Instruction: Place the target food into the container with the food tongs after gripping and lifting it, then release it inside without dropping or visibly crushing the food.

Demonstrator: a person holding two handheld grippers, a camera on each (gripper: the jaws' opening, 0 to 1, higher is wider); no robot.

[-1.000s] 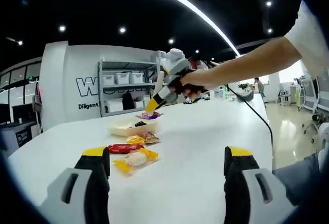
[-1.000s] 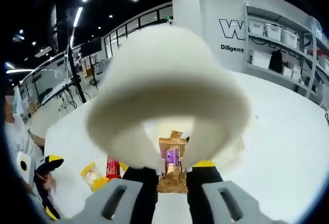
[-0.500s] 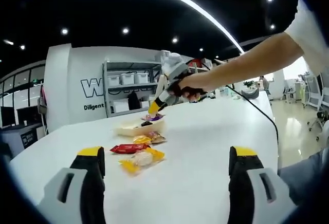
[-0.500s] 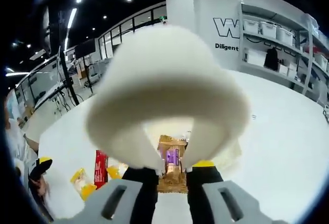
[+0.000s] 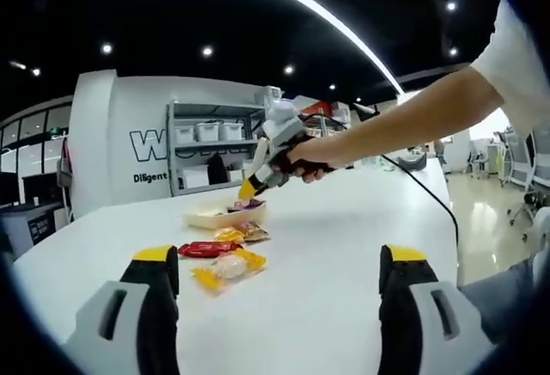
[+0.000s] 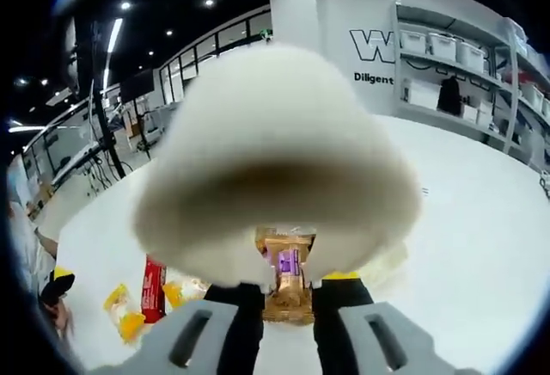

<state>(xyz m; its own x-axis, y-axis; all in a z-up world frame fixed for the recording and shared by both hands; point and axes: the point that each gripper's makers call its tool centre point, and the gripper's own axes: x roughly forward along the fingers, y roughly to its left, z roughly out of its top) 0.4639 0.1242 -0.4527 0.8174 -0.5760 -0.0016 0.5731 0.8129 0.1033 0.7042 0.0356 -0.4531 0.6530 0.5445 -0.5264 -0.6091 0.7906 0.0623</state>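
My right gripper (image 6: 288,280) is shut on white food tongs (image 6: 275,160), whose looped end looms close to the lens. Between the tong arms a purple wrapped food (image 6: 286,261) is pinched, low over the cream container (image 6: 385,260). In the left gripper view, a person's arm holds that right gripper (image 5: 258,177) tilted down at the container (image 5: 215,217), with the purple food (image 5: 249,205) at its rim. My left gripper (image 5: 279,256) hangs open over the white table, nothing between its fingers.
A red packet (image 5: 206,248), a yellow-edged packet (image 5: 225,267) and another small packet (image 5: 244,232) lie on the white table (image 5: 344,246) in front of the container. A shelf rack (image 5: 210,156) with bins stands against the far wall. The red packet (image 6: 155,289) also lies left of the tongs.
The right gripper with the tongs has come down a little, bringing the purple food to the container's rim. Both cameras shifted slightly. The left gripper stays open.
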